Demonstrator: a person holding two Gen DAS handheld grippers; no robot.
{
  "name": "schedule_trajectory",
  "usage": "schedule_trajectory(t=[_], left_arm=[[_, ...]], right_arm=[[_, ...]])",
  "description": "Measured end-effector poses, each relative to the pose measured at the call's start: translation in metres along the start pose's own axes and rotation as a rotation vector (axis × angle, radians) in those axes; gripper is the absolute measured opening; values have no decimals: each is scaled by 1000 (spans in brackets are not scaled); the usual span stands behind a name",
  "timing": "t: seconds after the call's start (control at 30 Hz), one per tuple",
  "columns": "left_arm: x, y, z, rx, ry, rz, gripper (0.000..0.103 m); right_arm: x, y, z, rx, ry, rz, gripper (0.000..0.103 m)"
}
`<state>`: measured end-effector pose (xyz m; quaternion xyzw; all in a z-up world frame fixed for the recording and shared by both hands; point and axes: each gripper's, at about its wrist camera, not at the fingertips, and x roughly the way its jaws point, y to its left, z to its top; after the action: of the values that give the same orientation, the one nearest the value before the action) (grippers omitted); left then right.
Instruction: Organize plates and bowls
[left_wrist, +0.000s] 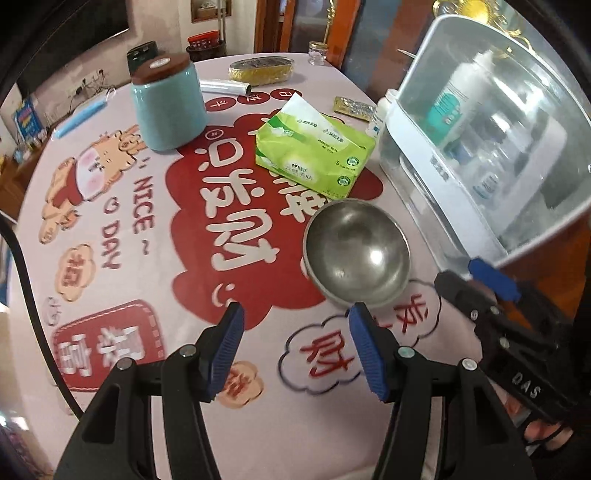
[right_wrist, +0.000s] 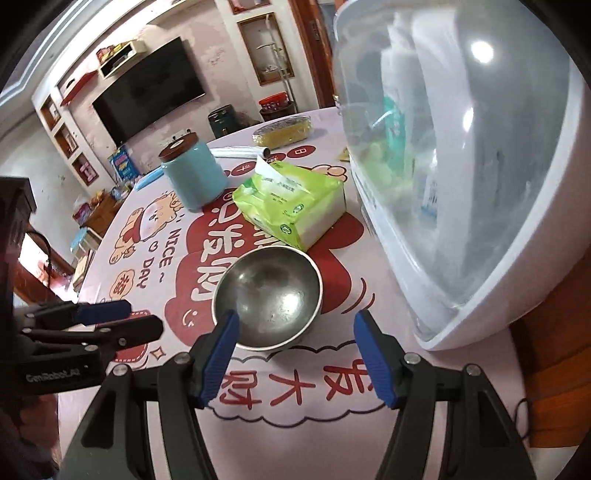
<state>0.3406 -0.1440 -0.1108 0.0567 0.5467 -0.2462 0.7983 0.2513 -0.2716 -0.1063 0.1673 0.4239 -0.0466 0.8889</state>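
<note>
On the printed tablecloth (left_wrist: 155, 369) a steel bowl (left_wrist: 356, 254) stood upright (empty inside), near the green tissue pack (left_wrist: 314, 155). Left gripper (left_wrist: 295, 350) and right gripper (right_wrist: 291, 354) both hovered with jaws apart, holding nothing.

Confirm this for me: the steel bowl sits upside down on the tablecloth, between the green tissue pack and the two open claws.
Not quite. The steel bowl stands upright, its hollow facing up and empty, as the right wrist view shows. The rest holds: it sits on the tablecloth between the green tissue pack and the open left claw and right claw.
</note>
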Motion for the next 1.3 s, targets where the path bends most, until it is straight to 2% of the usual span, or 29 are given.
schedule_trajectory(t=[0.13,0.33,0.7,0.77,0.9,1.03,1.07,1.17,1.3], left_arm=[[25,8,2,-59,-10,-47,58],[57,11,4,-96,-10,-93,58],[85,10,-2,-114,32,-128,58],[89,10,-4,-111,52,-139,53],[94,11,-7,-127,75,-160,44],[98,9,-11,-130,98,-177,26],[98,8,-12,-130,103,-182,22],[98,3,-13,-120,112,-173,19],[98,-3,-16,-109,123,-160,18]], right_arm=[[13,-4,-5,23,0,0,65],[35,-13,-14,92,40,26,64],[51,-19,-20,126,69,51,43],[52,-19,-21,133,75,55,35],[55,-21,-22,154,93,69,29],[56,-19,-24,153,117,77,24],[56,-19,-25,153,119,81,20],[56,-16,-26,151,129,80,14],[55,-16,-27,159,146,85,14]])
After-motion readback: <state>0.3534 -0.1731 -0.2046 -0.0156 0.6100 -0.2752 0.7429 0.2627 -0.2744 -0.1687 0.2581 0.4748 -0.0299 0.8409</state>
